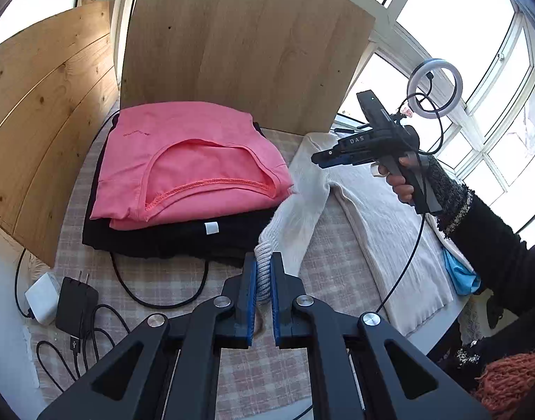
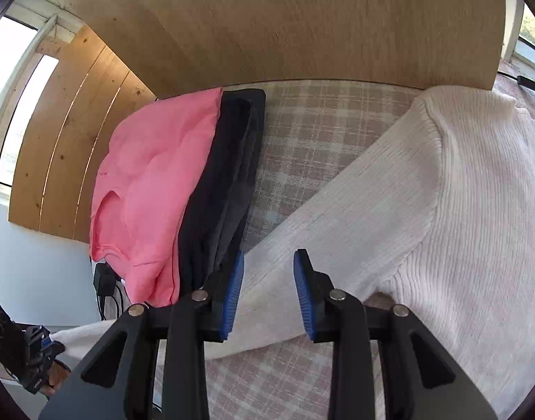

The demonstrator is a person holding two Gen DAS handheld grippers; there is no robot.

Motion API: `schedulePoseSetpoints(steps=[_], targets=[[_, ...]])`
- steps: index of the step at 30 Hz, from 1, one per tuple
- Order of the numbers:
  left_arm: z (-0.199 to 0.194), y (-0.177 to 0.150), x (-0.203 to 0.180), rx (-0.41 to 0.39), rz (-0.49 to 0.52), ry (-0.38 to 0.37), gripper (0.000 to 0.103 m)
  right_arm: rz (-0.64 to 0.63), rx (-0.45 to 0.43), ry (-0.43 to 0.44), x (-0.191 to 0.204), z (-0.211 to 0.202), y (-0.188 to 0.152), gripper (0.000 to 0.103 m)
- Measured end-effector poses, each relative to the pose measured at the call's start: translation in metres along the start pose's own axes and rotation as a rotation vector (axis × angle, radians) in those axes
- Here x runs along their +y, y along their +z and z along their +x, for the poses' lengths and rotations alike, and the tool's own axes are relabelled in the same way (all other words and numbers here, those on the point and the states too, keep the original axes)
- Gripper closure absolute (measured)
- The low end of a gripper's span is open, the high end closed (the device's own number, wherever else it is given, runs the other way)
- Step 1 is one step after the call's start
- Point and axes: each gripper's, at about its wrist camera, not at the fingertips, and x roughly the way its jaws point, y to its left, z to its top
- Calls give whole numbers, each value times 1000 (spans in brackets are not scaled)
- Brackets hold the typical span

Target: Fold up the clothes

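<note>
left tongs clenched on sweater cuff | sleeve runs slantwise across table toward body, passing under right tongs (released, nearer) | folded stack left

Black tool, blue pads, fuzzy dark sleeve

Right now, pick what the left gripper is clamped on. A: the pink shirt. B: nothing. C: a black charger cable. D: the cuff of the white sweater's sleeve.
D: the left gripper is shut on the ribbed cuff of the white sweater.
</note>
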Motion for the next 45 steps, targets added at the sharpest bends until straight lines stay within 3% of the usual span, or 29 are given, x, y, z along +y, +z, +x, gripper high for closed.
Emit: schedulePoseSetpoints(steps=[4,8,10,11,13,19,24,26,27,29,31,35,37,39,42,45], targets=[[0,-13,-16,1,28,-37,97,78,123,-65,6,44,17,74],[-5,-23,-38,-13,66,-78,97,60,173,-122,13,62,28,74],[-7,-27,-50,-18,78,-87,97,34,175,-139,15,61,29,81],[-8,-29,-55,-20,81,-85,97,14,167,-147,16,59,28,99],[-9,-33,-67,-25,78,-84,97,-27,151,-163,16,54,25,99],[-13,-47,-133,-52,131,-58,97,2,31,32,-23,-23,14,99],[10,-64,-219,-38,199,-65,97,-2,-44,122,-83,-96,-14,99],[33,-76,-255,0,222,-87,96,-7,-27,115,-113,-104,-27,99],[50,-86,-273,45,231,-102,91,-5,-1,97,-127,-104,-34,97],[75,-107,-298,127,246,-64,89,3,66,51,-154,-103,-50,89],[82,-126,-309,170,223,-4,89,-14,105,32,-171,-112,-66,89],[59,-149,-300,155,70,93,88,-157,62,103,-163,-175,-98,89],[59,-153,-290,146,-24,111,87,-228,40,138,-159,-207,-113,85],[81,-154,-285,145,-117,65,86,-312,15,149,-148,-228,-123,84],[127,-153,-288,163,-170,13,83,-447,-17,75,-114,-211,-112,74],[166,-154,-295,196,-159,20,80,-522,-8,12,-84,-167,-96,71]])
